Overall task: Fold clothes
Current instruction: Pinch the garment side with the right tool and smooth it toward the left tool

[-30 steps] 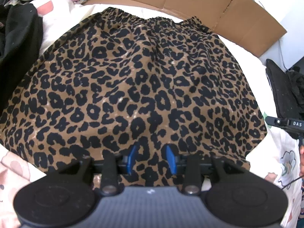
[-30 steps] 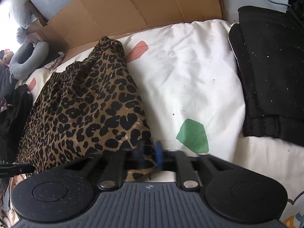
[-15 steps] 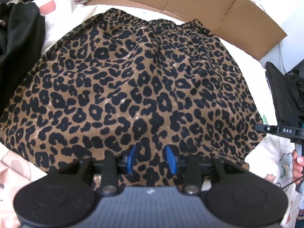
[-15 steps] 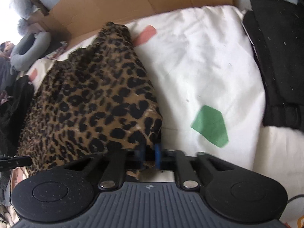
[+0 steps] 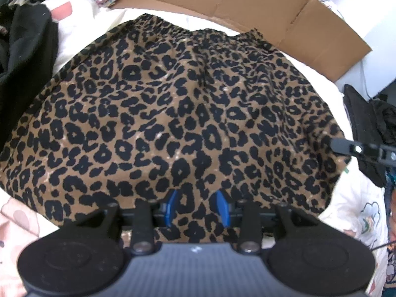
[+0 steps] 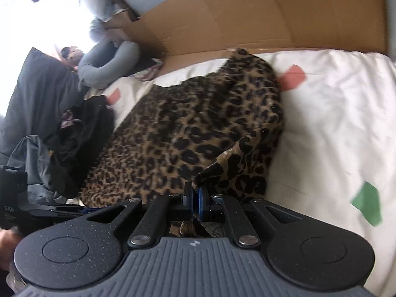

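A leopard-print skirt (image 5: 185, 113) lies spread on a white patterned bedsheet (image 6: 334, 128), its elastic waistband at the far side. My left gripper (image 5: 197, 206) is open, its blue fingers over the skirt's near hem at the middle. My right gripper (image 6: 194, 198) is shut on the skirt's near right corner (image 6: 222, 165) and lifts it, so the corner folds over the rest of the skirt (image 6: 188, 128). The right gripper's tip also shows in the left wrist view (image 5: 356, 149) at the skirt's right edge.
Flattened cardboard (image 5: 247, 7) lies behind the skirt. Black clothes (image 5: 24, 57) are piled at the left, and a black folded garment (image 5: 363, 128) lies at the right. A grey neck pillow (image 6: 109, 64) and a dark pillow (image 6: 32, 94) sit at the far left.
My right gripper has closed on the skirt's right corner, lifted it and swung left over the skirt. My left gripper has stayed open at the hem.
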Motion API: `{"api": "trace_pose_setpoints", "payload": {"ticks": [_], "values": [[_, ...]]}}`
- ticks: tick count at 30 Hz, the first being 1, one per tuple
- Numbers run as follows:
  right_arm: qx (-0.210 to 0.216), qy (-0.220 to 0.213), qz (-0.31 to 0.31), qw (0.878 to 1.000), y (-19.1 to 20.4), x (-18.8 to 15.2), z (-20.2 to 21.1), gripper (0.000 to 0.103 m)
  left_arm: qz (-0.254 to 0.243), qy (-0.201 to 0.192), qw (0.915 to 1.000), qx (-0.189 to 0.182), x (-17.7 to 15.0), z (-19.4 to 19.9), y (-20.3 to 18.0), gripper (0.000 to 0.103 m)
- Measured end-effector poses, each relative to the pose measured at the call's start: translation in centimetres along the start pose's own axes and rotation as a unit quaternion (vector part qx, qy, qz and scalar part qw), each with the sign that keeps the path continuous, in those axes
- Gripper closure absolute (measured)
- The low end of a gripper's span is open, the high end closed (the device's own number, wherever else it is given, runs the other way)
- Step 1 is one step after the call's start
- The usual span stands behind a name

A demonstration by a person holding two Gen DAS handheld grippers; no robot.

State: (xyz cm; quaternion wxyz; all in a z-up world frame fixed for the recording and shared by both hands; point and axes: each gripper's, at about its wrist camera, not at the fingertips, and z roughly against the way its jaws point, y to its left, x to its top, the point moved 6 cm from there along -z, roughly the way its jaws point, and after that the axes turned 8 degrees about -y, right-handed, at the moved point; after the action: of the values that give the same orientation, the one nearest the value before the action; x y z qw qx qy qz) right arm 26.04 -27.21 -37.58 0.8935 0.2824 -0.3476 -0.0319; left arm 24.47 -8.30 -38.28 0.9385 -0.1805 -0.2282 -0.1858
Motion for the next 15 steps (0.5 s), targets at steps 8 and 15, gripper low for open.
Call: {"api": "trace_pose_setpoints", "payload": {"ticks": [8, 15], "values": [[0.037, 0.029, 0.031, 0.998, 4.1, -1.3, -2.8, 0.102, 0.014, -0.008, 0.9999, 0.002, 0.3, 0.3, 0.8, 0.065], [0.04, 0.064, 0.058, 0.995, 5.8, -2.5, -6.2, 0.102, 0.039, -0.02, 0.999, 0.008, 0.9, 0.6, 2.0, 0.065]]}}
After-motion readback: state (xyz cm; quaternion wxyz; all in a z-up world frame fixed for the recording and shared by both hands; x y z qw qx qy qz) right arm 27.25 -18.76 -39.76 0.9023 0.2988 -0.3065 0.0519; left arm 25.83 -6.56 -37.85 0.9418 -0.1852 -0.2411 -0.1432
